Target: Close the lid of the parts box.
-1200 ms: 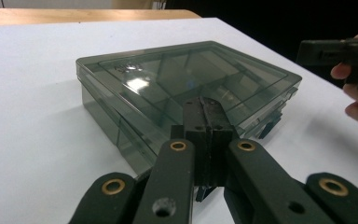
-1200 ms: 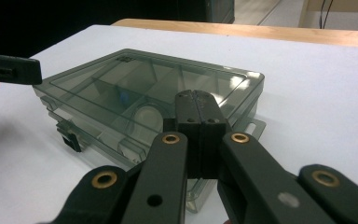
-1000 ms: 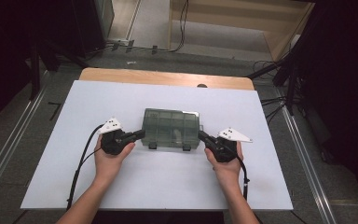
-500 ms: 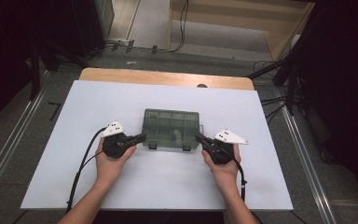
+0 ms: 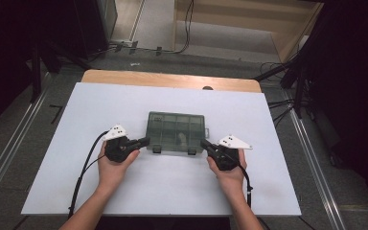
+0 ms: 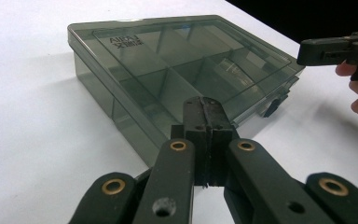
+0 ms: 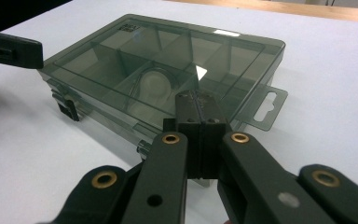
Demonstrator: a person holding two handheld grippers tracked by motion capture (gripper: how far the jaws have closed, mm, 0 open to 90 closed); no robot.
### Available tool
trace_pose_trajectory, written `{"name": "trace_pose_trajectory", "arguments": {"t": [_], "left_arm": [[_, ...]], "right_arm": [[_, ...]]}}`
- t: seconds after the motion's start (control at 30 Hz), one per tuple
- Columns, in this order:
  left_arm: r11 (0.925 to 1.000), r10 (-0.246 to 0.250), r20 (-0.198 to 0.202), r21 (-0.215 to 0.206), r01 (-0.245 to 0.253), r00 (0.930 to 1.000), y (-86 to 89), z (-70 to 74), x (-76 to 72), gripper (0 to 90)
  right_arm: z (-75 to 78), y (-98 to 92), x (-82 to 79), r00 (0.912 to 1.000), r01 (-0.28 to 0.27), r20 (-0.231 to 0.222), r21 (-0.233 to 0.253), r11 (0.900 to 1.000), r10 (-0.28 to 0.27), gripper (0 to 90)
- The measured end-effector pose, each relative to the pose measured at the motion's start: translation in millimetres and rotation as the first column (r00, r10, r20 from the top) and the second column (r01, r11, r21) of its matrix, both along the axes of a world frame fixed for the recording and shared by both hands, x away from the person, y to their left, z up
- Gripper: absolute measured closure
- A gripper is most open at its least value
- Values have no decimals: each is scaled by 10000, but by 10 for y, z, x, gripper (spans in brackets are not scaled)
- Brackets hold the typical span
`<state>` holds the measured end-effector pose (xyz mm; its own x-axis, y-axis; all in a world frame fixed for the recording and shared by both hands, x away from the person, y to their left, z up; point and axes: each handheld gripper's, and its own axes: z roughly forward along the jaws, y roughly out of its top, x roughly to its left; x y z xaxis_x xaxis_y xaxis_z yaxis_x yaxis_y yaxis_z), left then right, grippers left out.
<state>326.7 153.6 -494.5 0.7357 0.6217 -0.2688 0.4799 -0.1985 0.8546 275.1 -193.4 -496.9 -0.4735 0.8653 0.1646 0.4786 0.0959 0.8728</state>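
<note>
A smoke-grey compartment box (image 5: 177,132), lid closed, lies flat near the middle of a white tabletop (image 5: 76,191), with bare white surface on every side of it. Beyond the far edge a strip of wooden board (image 5: 167,80) shows, and cables (image 5: 187,28) trail across the floor behind. A person's hands come in from the near side, each holding black tongs. The left tongs (image 5: 144,142) point at the box's near left corner, just beside it; the right tongs (image 5: 204,143) point at its near right corner, close to the hanging tab (image 7: 265,106). Both pairs are pressed together and grip nothing. Two dark latches (image 5: 156,149) sit on the box's near wall, between the two tongs. A small pale item (image 5: 183,138) shows through the lid in a near compartment.
</note>
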Motion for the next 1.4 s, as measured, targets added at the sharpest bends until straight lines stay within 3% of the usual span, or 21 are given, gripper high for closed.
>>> {"name": "trace_pose_trajectory", "arguments": {"t": [0.53,0.77,0.97,1.0,1.03,1.1,1.23,1.4], "left_arm": [[10000,-8,-32,-10,8,10000,0,-3,-6,899],[10000,18,-36,-47,-18,10000,2,-7,-9,899],[9998,66,19,-165,-66,10000,10,-19,-13,898],[9998,65,35,-211,-64,10000,12,-22,-15,896],[9997,22,63,-232,-21,10000,18,-22,-16,893],[9995,0,173,-303,5,9999,23,-10,-26,761],[9988,-101,505,-479,125,9987,34,36,-58,594],[9967,-89,728,-793,147,9973,59,110,-91,339]], "right_arm": [[-80,-15,-14,9999,137,84,-212,9997,-135,880],[-118,-19,-27,9994,137,327,-92,9999,-134,881],[-117,-36,-14,9997,12,233,160,9999,-16,876],[-111,-49,-14,9997,-173,199,306,9994,167,783],[-103,-57,-15,9995,-256,213,377,9990,248,750],[-82,-82,-15,9991,-348,269,489,9982,335,669],[-34,-125,-13,9977,-538,446,680,9962,509,450],[12,-168,-35,9981,-340,534,767,9965,300,175]]}}
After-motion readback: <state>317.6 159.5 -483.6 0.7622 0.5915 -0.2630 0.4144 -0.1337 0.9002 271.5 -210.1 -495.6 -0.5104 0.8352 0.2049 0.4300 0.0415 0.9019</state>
